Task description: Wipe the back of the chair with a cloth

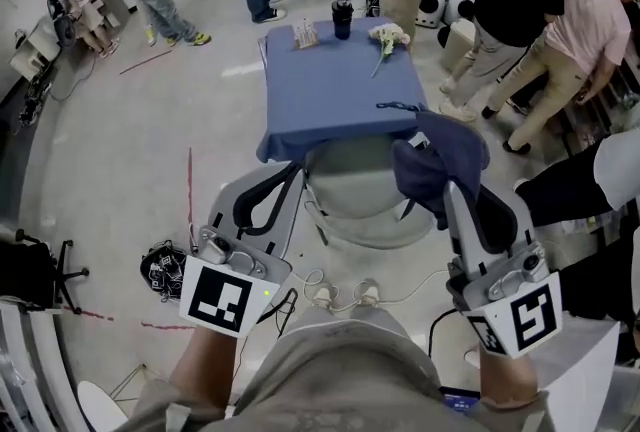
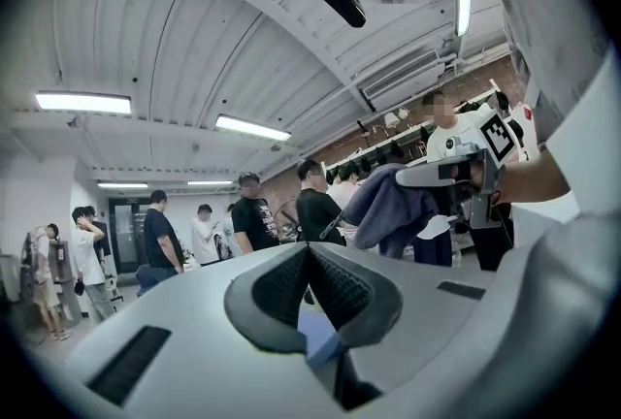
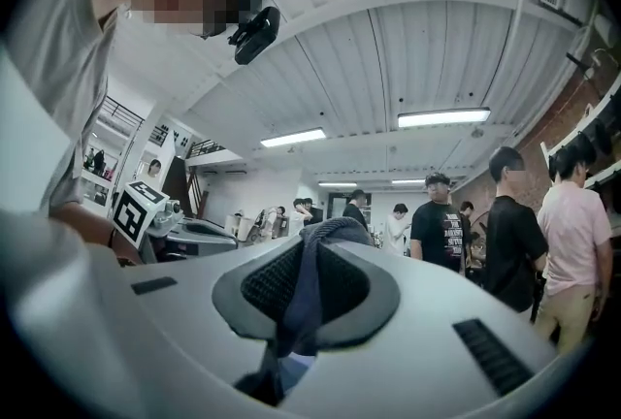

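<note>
Cloth (image 1: 437, 163) pinched in right gripper (image 1: 452, 188), above the chair (image 1: 352, 188)

I am clamping the dark blue cloth between my right gripper's jaws. It is bunching over the tips and hanging down at the grey chair's right side, and I cannot tell whether it is touching. My left gripper (image 1: 293, 170) is pressing its jaws together on nothing, hovering at the chair's left side. The chair is standing against the near edge of the blue-covered table (image 1: 330, 90), and a dark cup (image 1: 342, 18) is sitting at the table's far edge.
</note>
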